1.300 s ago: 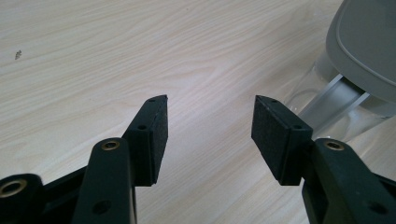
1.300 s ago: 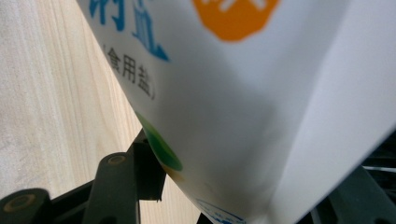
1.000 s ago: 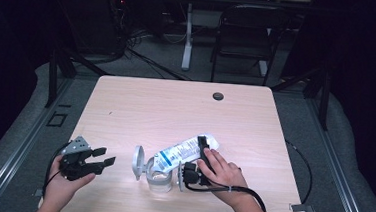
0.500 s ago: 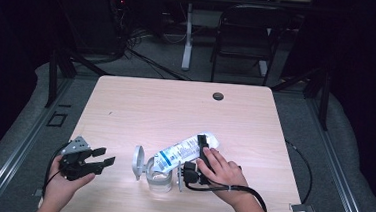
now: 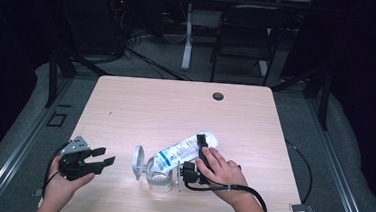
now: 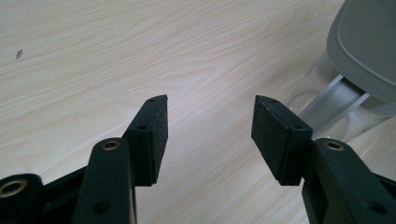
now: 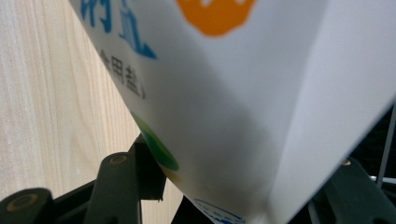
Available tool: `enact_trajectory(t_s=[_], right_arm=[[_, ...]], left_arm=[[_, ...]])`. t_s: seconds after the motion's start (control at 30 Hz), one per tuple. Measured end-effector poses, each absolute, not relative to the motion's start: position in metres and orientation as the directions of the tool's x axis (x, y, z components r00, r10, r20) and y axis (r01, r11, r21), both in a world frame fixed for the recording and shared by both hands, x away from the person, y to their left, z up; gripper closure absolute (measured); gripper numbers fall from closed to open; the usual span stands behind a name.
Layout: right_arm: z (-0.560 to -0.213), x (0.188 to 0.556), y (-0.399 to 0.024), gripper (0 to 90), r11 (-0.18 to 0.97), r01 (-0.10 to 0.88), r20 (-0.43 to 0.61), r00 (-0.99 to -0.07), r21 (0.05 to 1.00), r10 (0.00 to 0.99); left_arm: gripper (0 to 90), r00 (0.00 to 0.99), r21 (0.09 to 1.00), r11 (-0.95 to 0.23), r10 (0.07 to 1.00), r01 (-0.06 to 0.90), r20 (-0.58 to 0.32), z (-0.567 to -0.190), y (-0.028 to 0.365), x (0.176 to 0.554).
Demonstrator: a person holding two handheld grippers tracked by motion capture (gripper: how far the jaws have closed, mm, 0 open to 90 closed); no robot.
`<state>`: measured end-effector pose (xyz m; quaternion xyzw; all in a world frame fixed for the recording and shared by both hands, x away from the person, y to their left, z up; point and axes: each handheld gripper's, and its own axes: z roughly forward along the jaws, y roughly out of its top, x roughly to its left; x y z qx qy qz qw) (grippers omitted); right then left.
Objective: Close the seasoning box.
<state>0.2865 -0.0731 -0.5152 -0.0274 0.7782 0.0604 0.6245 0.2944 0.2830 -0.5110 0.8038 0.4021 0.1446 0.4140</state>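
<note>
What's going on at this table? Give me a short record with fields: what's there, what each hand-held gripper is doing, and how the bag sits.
Surface: light wooden table
Container: clear plastic jar with its grey hinged lid flipped open
Bag: white printed pouch with blue lettering, tilted, lower end over the jar's mouth
Right hand-held gripper: jaws clamped on the pouch
Left hand-held gripper: open, nothing between its jaws, left of the jar and apart from it
Contents pouring: cannot tell

left claw [image 5: 103, 159]: black, grey plate | right claw [image 5: 202, 148]: black, black cable
</note>
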Motion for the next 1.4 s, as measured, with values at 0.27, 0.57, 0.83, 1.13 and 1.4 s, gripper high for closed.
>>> enact_trajectory(t_s=[0.27, 0.57, 0.83, 1.13, 1.4], right_arm=[[-0.5155, 0.2863, -0.0716, 46.2, 0.991, -0.121, -0.977, -0.211, 0.051, 0.025], [-0.5145, 0.2865, -0.0713, 46.6, 0.992, -0.122, -0.979, -0.202, 0.038, 0.013], [-0.5135, 0.2857, -0.0704, 47.5, 0.994, -0.113, -0.980, -0.198, 0.014, -0.008], [-0.5122, 0.2847, -0.0691, 48.0, 0.994, -0.110, -0.981, -0.192, -0.002, -0.024], [-0.5126, 0.2851, -0.0693, 48.3, 0.993, -0.119, -0.982, -0.187, 0.006, -0.017]], left_arm=[[46.6, 0.634, 0.780, -0.335, 0.767, 0.528, -0.100, -0.5109, 0.2830, 0.2944], [46.6, 0.636, 0.781, -0.335, 0.765, 0.526, -0.100, -0.5109, 0.2829, 0.2944], [46.6, 0.634, 0.780, -0.335, 0.767, 0.529, -0.100, -0.5110, 0.2833, 0.2945], [46.6, 0.634, 0.779, -0.337, 0.767, 0.529, -0.099, -0.5112, 0.2831, 0.2945], [46.6, 0.636, 0.780, -0.339, 0.766, 0.527, -0.097, -0.5110, 0.2832, 0.2946]])
